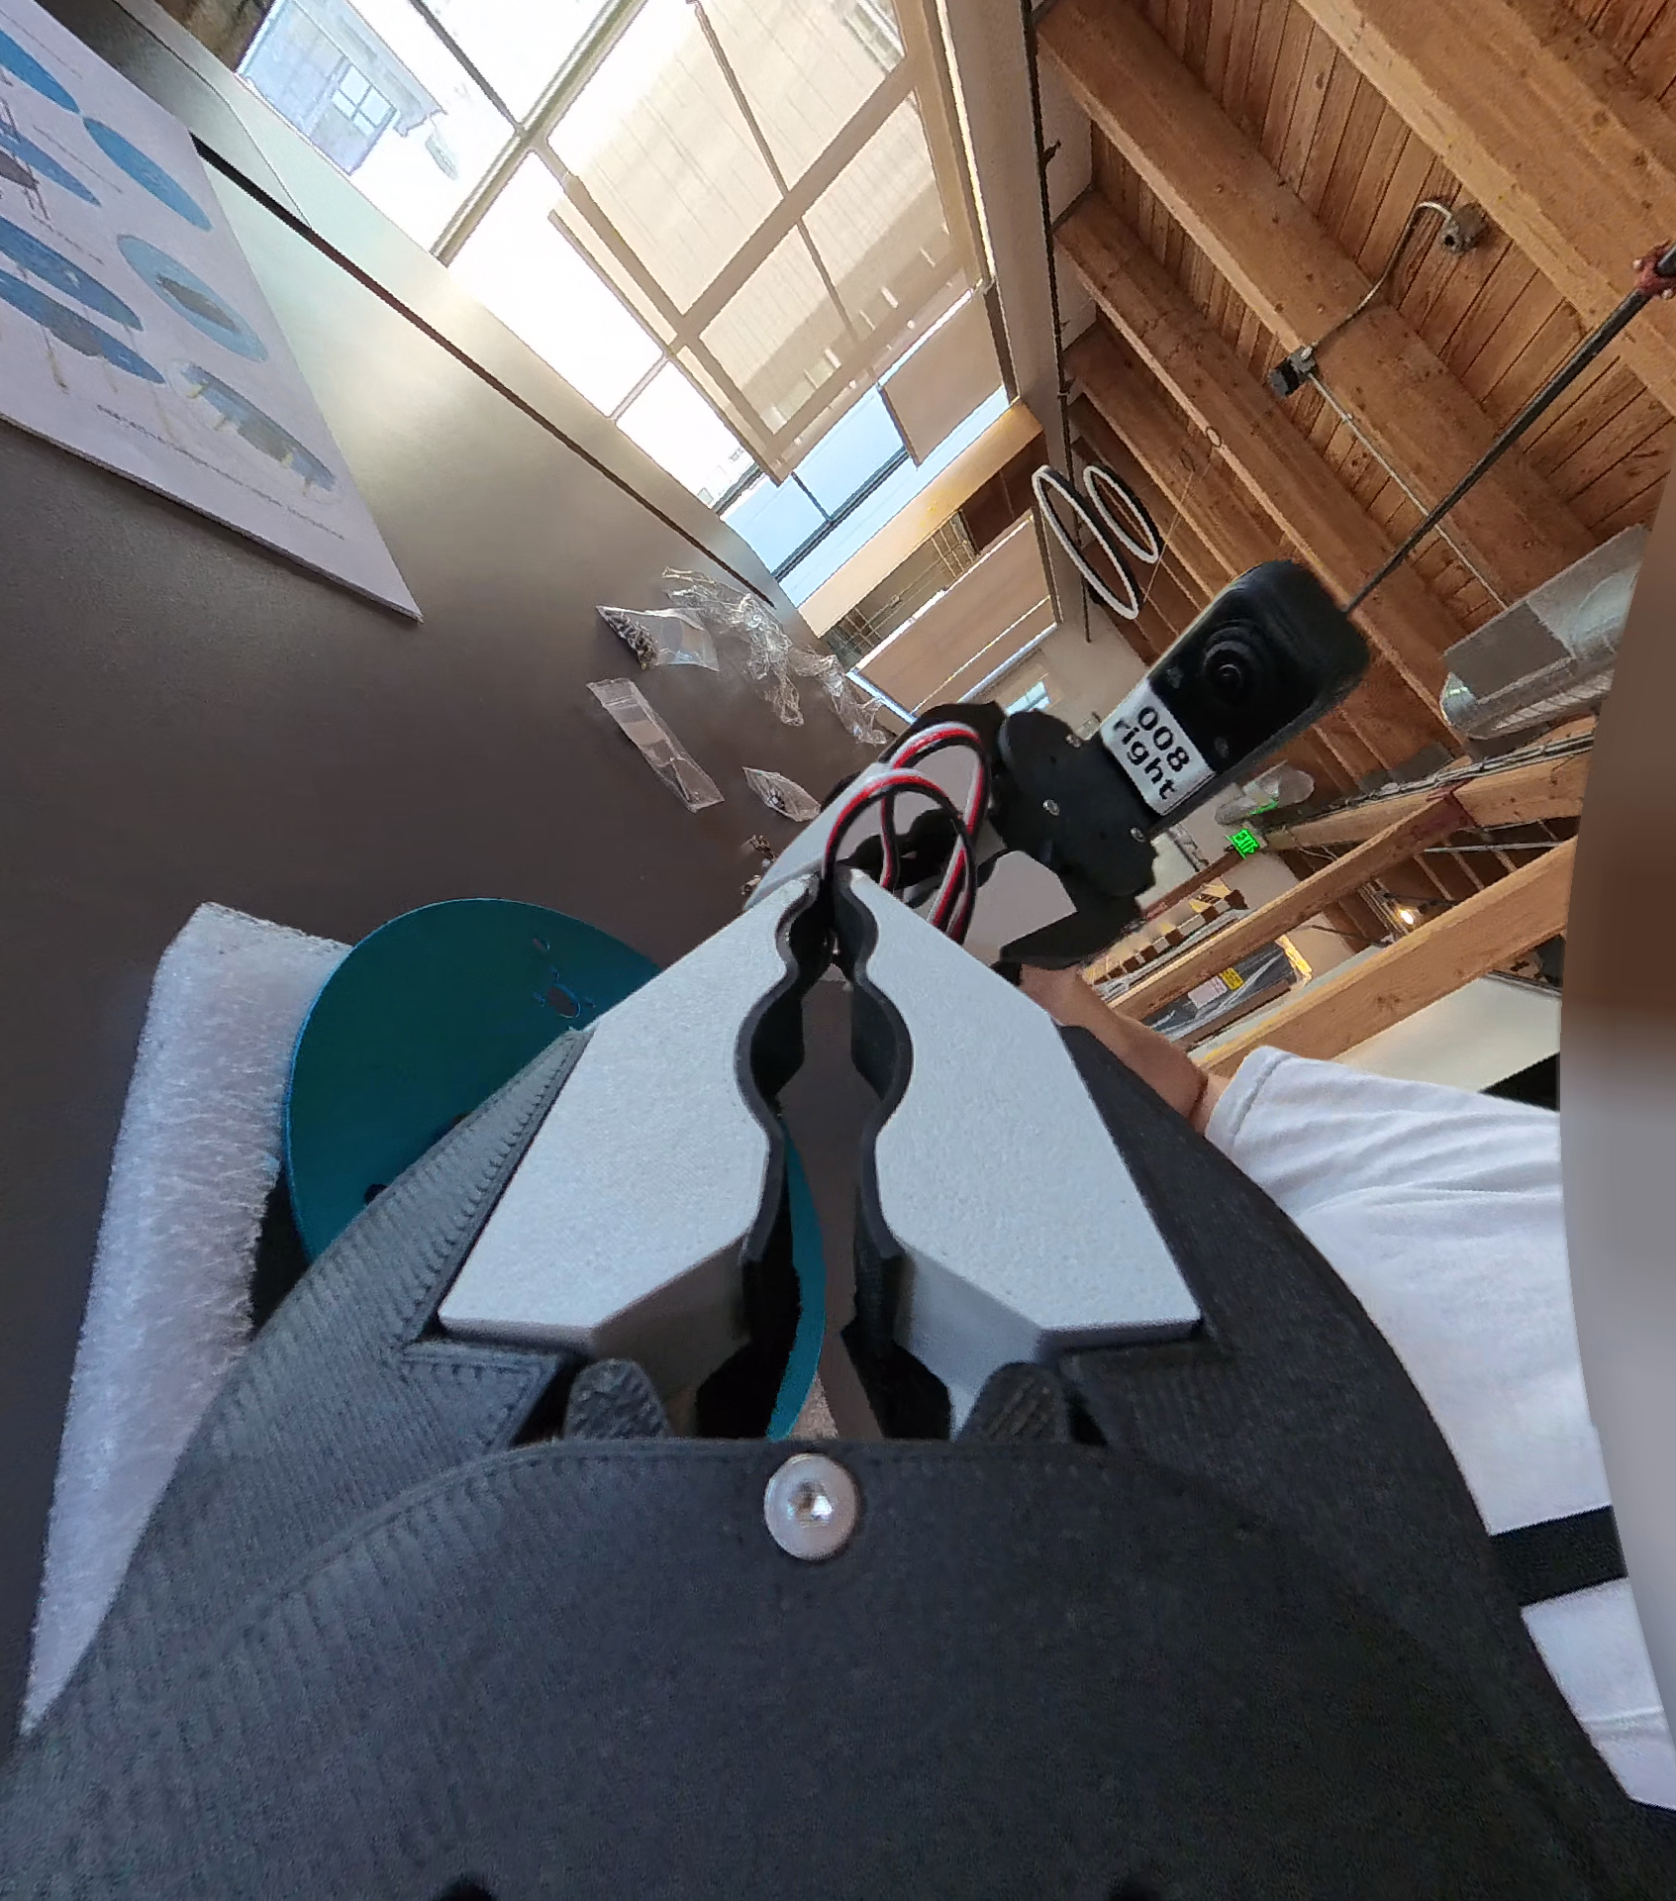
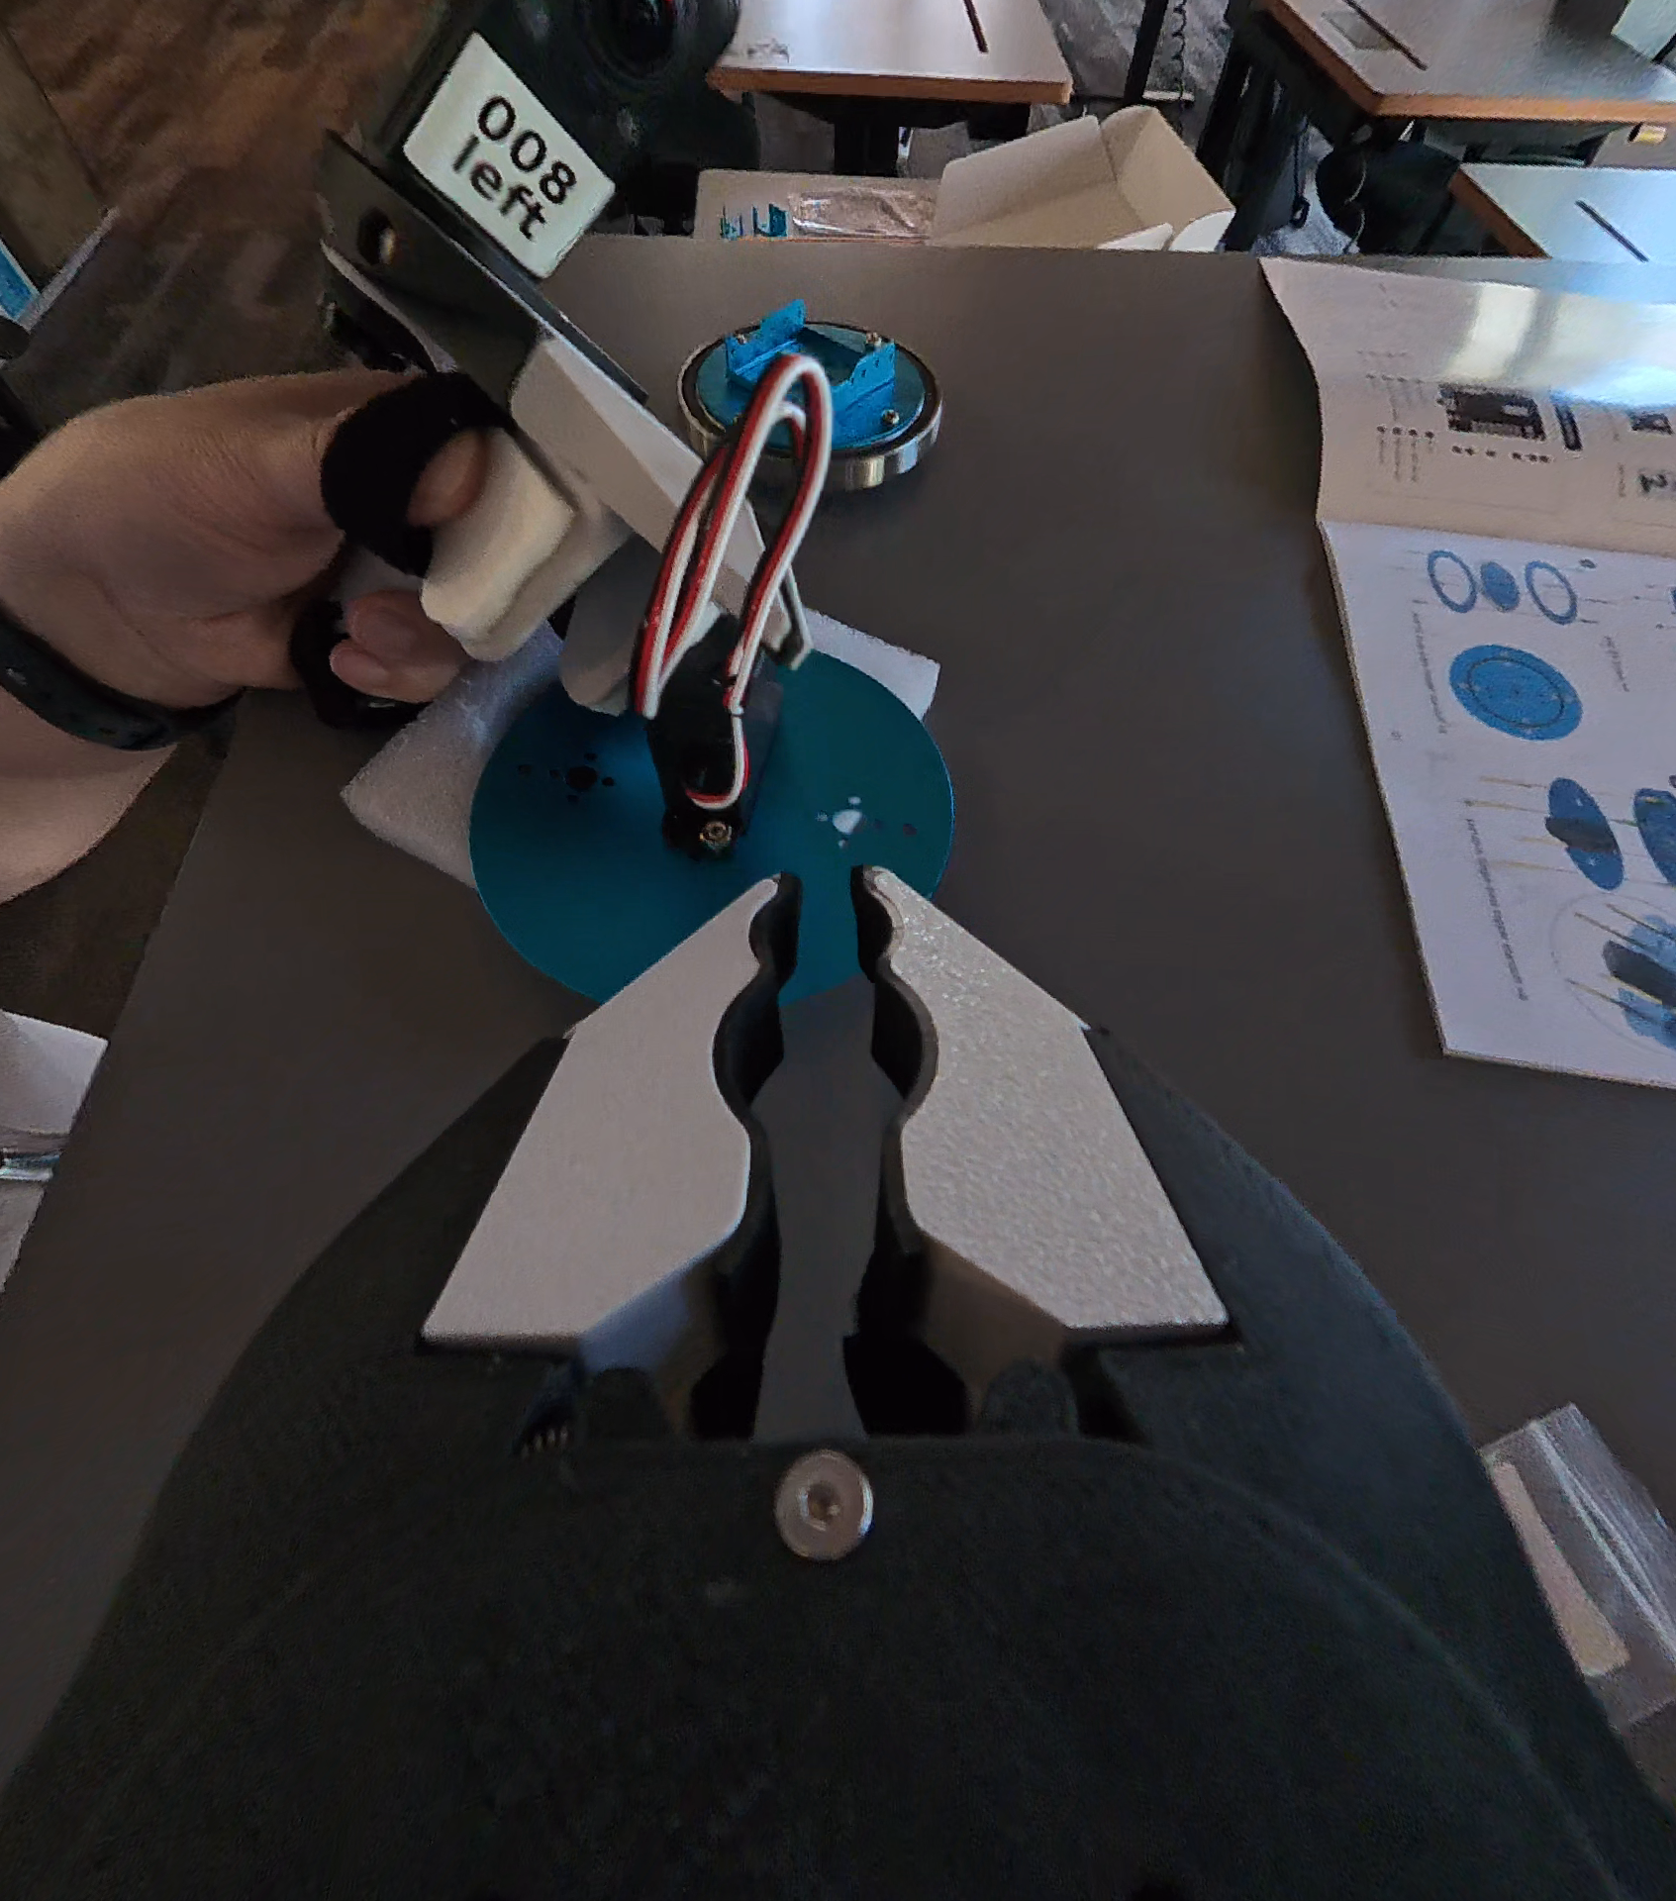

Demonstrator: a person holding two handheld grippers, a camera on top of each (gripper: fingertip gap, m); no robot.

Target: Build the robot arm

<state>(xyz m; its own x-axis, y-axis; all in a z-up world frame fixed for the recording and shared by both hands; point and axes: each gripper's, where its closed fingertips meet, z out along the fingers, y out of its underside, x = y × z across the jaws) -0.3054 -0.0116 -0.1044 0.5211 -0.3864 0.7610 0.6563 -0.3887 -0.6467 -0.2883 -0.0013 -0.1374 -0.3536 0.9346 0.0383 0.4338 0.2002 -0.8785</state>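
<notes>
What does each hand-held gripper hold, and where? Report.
Left hand-held gripper pinches the black servo by its body's sides, under the wire loop. Right hand-held gripper holds nothing.

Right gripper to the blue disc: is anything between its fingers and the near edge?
Nothing visible. The right gripper is already over the near edge of the blue disc. The black servo, which the left gripper holds, stands farther back on the disc.

Dark grey table bearing white foam sheet, round bearing assembly, open instruction booklet, clear plastic bags
</notes>
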